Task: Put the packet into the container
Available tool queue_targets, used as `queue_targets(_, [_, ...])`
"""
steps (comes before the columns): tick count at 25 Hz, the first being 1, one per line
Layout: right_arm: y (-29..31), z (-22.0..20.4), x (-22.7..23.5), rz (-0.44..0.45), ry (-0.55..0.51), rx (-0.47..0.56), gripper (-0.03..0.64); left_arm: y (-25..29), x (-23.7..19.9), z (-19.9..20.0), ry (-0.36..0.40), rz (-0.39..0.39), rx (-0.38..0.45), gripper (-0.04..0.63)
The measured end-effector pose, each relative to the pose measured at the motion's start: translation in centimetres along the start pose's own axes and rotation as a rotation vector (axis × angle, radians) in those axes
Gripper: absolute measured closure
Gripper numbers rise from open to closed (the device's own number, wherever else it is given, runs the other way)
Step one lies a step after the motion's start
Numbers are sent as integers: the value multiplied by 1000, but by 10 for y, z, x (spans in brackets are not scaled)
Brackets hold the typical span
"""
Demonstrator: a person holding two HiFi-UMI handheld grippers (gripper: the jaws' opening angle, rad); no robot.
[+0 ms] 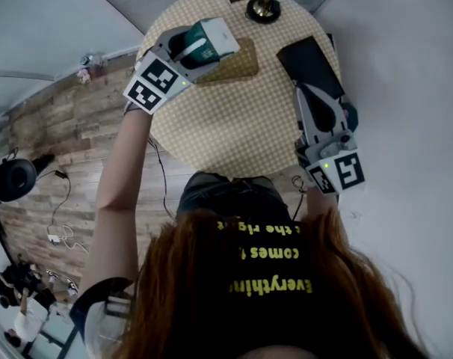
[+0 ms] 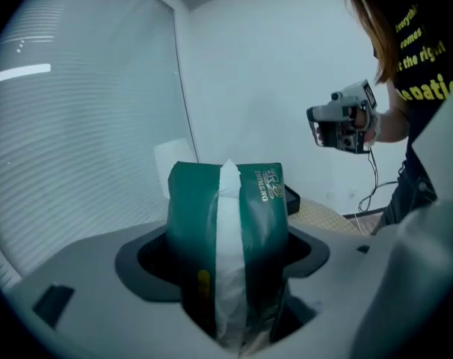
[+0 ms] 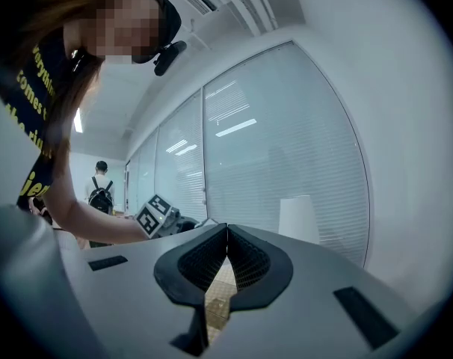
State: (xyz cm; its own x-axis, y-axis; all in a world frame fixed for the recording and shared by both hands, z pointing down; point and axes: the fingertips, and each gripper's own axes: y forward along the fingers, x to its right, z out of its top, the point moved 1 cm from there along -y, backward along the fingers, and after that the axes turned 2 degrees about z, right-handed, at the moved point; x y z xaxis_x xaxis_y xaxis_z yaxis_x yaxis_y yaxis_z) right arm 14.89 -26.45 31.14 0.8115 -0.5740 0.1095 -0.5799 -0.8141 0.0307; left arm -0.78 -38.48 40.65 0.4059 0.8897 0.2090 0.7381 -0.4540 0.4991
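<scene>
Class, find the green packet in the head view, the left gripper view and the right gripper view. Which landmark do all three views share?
Head view: green packet in the upper left of centre, held in the left gripper.
Left gripper view: packet in the centre, upright between the jaws.
Right gripper view: the packet cannot be made out.
Shared landmark: checked tablecloth, at right, and seen between the jaws.

Packet point(image 2: 226, 238): dark green, soft, with a white seam strip down the middle and pale lettering near the top. It stands upright, clamped at its lower half between the left gripper's point(image 1: 199, 45) jaws, over the table's point(image 1: 241, 118) 11 o'clock part. Container point(image 1: 309, 64): black, rectangular, flat on the table, at 3 o'clock from the packet, apart from it.
</scene>
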Motion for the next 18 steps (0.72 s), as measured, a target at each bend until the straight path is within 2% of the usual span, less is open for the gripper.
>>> queue_targets(5, [0, -6, 6, -27, 7, -16, 603, 48, 8, -28, 64, -140, -149, 238])
queue_targets(12, [-6, -18, 12, -44, 15, -33, 603, 101, 25, -68, 120, -261, -373, 238])
queue_targets(16, [-7, -20, 12, -60, 25, -42, 603, 118, 32, -82, 73, -311, -425, 238])
queue_targets(18, [-9, -22, 13, -66, 26, -47, 603, 127, 36, -88, 89, -325, -448, 238])
